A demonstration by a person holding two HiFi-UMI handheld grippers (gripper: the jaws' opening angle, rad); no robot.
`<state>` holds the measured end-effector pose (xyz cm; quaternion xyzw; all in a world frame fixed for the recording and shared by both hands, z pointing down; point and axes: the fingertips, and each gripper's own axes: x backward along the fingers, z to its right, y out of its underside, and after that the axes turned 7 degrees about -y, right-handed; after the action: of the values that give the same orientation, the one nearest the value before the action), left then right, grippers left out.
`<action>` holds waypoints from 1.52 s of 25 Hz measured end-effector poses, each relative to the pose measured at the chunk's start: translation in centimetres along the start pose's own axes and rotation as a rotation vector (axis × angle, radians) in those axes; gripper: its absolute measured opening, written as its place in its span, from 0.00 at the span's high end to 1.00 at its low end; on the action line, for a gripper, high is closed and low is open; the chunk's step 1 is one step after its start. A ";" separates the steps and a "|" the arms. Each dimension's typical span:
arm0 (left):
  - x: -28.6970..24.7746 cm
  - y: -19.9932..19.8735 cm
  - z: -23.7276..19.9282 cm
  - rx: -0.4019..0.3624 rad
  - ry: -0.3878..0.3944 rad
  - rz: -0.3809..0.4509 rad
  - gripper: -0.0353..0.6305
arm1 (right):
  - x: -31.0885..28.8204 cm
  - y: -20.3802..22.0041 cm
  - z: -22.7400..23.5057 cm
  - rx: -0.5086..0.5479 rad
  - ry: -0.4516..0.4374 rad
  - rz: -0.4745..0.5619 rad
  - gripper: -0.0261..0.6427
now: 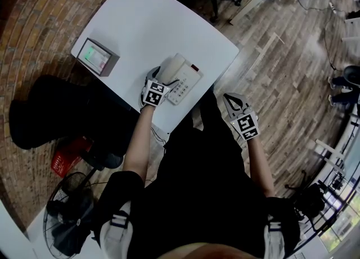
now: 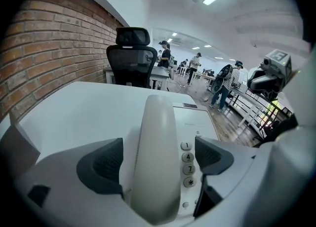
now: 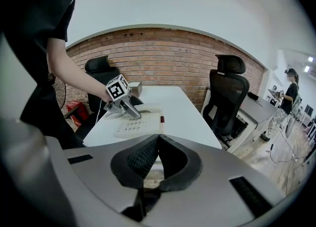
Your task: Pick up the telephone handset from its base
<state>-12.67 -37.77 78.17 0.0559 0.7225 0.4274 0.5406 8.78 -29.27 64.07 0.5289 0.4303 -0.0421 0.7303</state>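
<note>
The handset (image 2: 155,162) is seen lying in its cradle on the left side of the base (image 2: 195,122), lengthwise between the jaws of the left gripper (image 2: 158,159). The jaws are held apart, one on each side of the handset. A narrow gap is seen between the left pad (image 2: 106,164) and the handset, and the column of keys is exposed between the handset and the right pad (image 2: 212,157). No contact can be made out.

In the head view the base (image 1: 185,83) is placed close to the near edge of the white table (image 1: 140,21), not far from its right corner. The left gripper (image 1: 159,80) is reached in over that edge. Beyond the phone the tabletop is left bare up to the far edge. A small box (image 1: 97,56) is set at the left edge, well apart from the phone.

The right gripper (image 1: 232,101) is held off the table, past the near edge and to the right of the phone, above the wooden floor. Its jaws are pressed together at the tips, with nothing between them (image 3: 158,144). An office chair (image 3: 227,93) is seen standing near the table's right side.
</note>
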 end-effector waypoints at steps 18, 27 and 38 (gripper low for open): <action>0.5 -0.7 0.8 -0.080 0.025 -0.006 0.46 | -0.1 0.3 -0.1 -0.004 0.009 -0.004 0.96; 0.5 -1.0 0.3 -0.060 0.013 0.010 0.51 | -0.1 -0.6 -0.2 0.005 0.012 0.015 0.96; 0.5 -0.6 0.1 -0.075 -0.007 -0.008 0.61 | 0.2 -0.6 -0.6 -0.006 0.012 0.021 0.96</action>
<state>-12.56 -37.82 77.33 0.0343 0.7042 0.4518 0.5467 8.26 -28.95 63.42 0.5315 0.4294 -0.0302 0.7295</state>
